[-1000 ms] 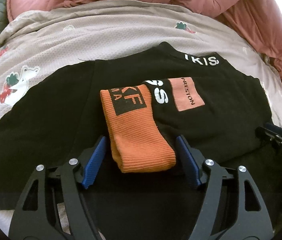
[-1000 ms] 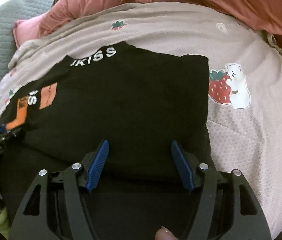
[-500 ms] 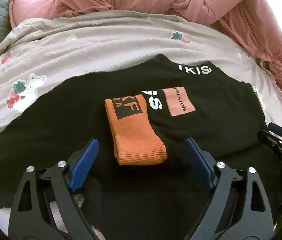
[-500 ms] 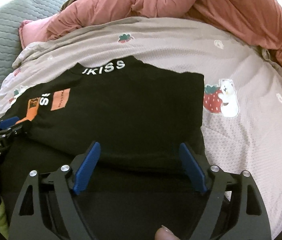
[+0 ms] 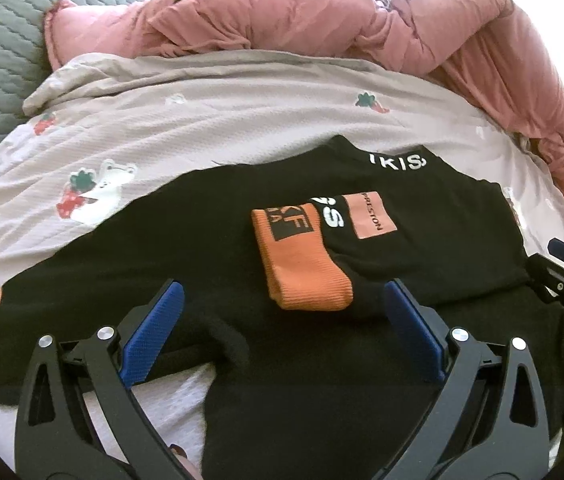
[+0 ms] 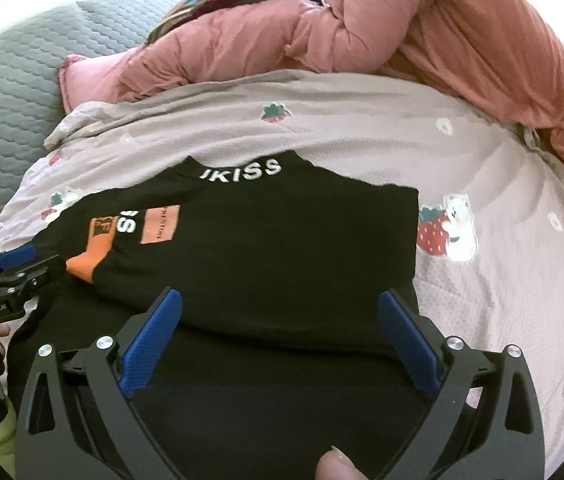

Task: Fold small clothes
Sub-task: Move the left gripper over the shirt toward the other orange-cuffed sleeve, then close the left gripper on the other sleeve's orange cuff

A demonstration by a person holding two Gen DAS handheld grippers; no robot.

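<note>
Both grippers, left gripper (image 5: pixel 282 328) and right gripper (image 6: pixel 280 330), have just opened wide and lifted, empty; black top (image 6: pixel 282 248) lies released, fold laid.

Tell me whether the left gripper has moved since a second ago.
Yes. The left gripper has backed off and up: the orange cuff, earlier between its fingers, now lies beyond them on the black shirt. Its jaws have just been opening, empty.

A bedroom in a home: the work surface is a bed spread with a pale sheet (image 5: pixel 210 120) printed with strawberries and little bears. A rumpled pink quilt (image 5: pixel 322 20) is heaped at the far side, a grey quilted cover (image 6: pixel 6 96) at far left.
</note>
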